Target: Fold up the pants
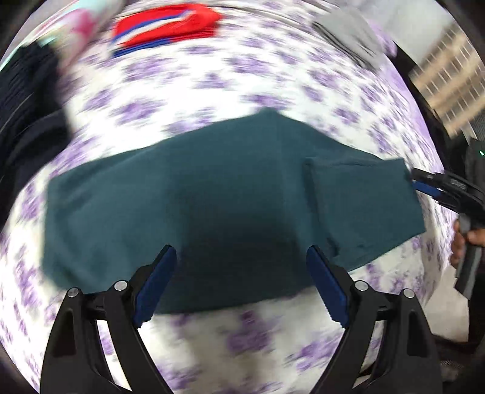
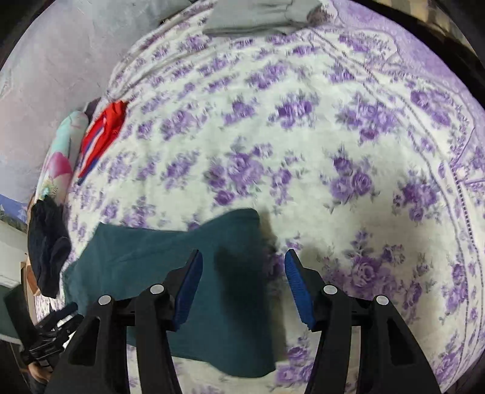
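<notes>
Left wrist view: teal pants [image 1: 212,194] lie folded flat on the near part of the floral bedspread [image 1: 212,75]. Left gripper [image 1: 241,283] spread wide above them, pinching nothing. Right gripper [image 2: 242,283] also spread, empty, at their right edge, likely placed for the next fold.

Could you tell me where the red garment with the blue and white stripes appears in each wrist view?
Left wrist view: the red garment lies at the top, left of centre.
Right wrist view: the red garment lies at the left edge, about a third of the way down.
Shared landmark: the teal pants on the bedspread.
</notes>
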Action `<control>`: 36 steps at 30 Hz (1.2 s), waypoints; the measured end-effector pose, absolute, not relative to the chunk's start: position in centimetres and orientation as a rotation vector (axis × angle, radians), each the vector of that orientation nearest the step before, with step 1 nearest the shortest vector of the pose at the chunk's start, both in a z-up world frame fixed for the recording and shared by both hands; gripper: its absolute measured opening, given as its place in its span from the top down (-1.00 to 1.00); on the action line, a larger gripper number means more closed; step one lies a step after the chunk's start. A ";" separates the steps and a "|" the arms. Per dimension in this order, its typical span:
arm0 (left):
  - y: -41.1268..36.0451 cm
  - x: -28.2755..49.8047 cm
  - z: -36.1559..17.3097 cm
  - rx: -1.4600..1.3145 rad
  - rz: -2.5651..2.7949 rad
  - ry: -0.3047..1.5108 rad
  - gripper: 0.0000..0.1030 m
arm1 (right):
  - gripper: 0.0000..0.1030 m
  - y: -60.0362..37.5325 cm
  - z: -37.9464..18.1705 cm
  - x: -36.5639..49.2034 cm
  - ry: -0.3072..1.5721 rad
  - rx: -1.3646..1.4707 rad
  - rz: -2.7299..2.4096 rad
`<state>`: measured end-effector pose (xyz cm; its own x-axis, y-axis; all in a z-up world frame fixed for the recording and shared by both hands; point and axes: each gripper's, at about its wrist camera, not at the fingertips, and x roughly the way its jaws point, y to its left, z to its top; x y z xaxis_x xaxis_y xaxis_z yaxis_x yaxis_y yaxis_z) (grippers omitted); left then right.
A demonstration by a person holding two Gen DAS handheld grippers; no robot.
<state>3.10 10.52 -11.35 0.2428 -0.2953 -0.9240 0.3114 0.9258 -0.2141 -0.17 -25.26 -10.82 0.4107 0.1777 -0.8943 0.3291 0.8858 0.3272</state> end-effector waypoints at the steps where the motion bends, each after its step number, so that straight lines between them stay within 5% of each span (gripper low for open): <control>1: 9.4 3.3 -11.4 0.029 -0.425 1.260 -0.65 | -0.08 -25.1 -11.3 0.0 1.158 0.500 -0.088; 2: 8.1 3.4 -11.6 0.055 -0.440 1.261 -0.65 | -0.05 -24.8 -11.7 0.3 1.157 0.493 -0.070; 4: 5.8 3.8 -12.1 0.098 -0.445 1.269 -0.65 | 0.50 -24.0 -12.3 0.9 1.173 0.457 -0.059; 6: 4.3 4.3 -13.3 0.133 -0.414 1.289 -0.65 | 0.50 -23.5 -12.2 1.1 1.178 0.352 -0.112; 10: 4.0 5.0 -15.4 0.159 -0.321 1.317 -0.88 | 0.12 -23.8 -11.7 0.1 1.123 0.154 -0.221; 25: 9.1 3.8 -12.8 0.065 -0.259 1.301 -0.84 | 0.08 -23.8 -10.6 -5.3 1.204 0.155 -0.032; 31: 19.1 2.6 -10.9 -0.051 -0.079 1.257 -0.83 | -0.08 -23.4 -8.9 -3.7 1.139 0.233 -0.081; 36: 25.6 2.1 -12.4 -0.164 0.003 1.299 -0.55 | -0.25 -20.5 -8.9 -3.0 1.143 0.231 -0.066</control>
<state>2.10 25.61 -12.42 0.2704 -0.0899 -0.9586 -0.0944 0.9884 -0.1193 -2.98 -20.47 -8.94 0.4154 0.0656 -0.9073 0.1698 0.9743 0.1482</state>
